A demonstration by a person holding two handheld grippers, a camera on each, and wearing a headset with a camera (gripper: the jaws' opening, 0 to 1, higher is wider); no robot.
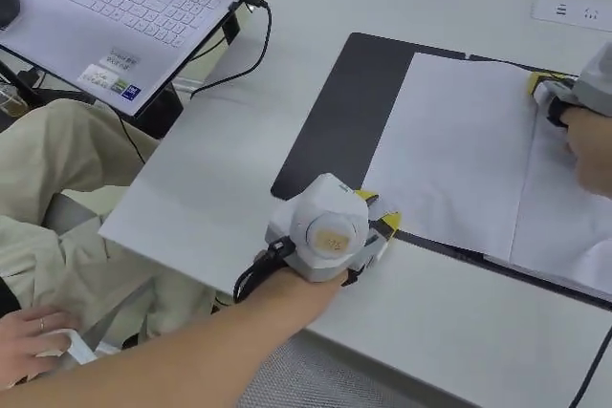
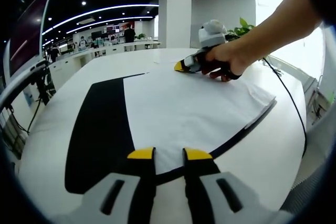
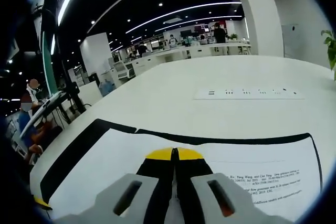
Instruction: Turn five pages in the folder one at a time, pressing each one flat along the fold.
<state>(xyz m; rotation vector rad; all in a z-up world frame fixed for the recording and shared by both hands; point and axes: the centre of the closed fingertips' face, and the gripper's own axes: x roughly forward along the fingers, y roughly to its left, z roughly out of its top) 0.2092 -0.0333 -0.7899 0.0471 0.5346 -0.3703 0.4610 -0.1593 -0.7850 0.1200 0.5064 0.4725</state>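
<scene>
Open black folder (image 1: 335, 112) on the white table (image 1: 220, 169), right of centre in the head view, with a blank white page (image 1: 459, 150) lying flat over its left half. The left claw (image 1: 379, 209) sat at the lower centre of the frame, its yellow tips at the lower left corner of that page. In the left gripper view its jaws stood only a narrow gap apart at the bottom of the frame, and the page edge and the folder's black border showed through the gap. Whether they touched the paper could not be told.

The right claw (image 1: 537, 83) lay at the upper right edge of the head view, at the far end of the fold. In the right gripper view its jaws were pressed together with nothing between them, pointing along the paper. Blank paper lay to their left and a page with printed lines (image 3: 262, 179) to their right.

A laptop (image 1: 124, 7) occupied the upper left corner, with a black cable (image 1: 256, 45) trailing from it. A white power strip (image 1: 572, 12) lay on the table at the upper right.
</scene>
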